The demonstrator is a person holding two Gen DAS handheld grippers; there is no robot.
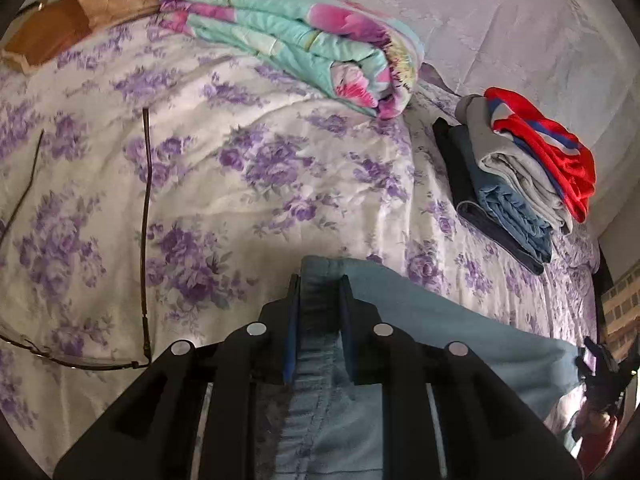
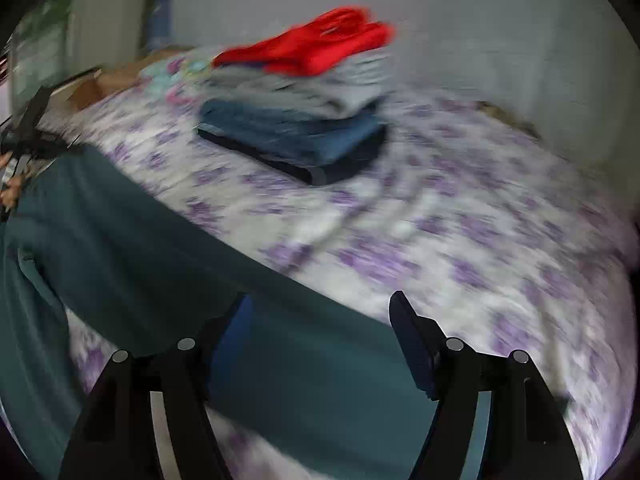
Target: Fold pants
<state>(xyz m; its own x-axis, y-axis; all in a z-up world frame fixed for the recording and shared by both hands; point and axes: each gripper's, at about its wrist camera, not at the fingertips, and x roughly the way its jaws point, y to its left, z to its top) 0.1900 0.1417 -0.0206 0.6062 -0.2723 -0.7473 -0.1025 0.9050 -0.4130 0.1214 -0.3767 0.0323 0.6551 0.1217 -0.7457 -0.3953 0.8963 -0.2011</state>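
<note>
Item: light blue-grey cotton pants (image 1: 460, 320), laid on the purple-flowered bed sheet (image 1: 240, 168) along the bed's near edge; long axis running from left tool (image 1: 319, 280) across to right tool (image 2: 320, 300); left tool pinching the gathered waistband end; right tool spread wide, straddling the far leg end, nearer that end; probably the one to grip next.

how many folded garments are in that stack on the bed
4, stacked: black garment at the bottom, blue denim above it, grey garment next, red garment on top. More may be hidden between layers.
</note>
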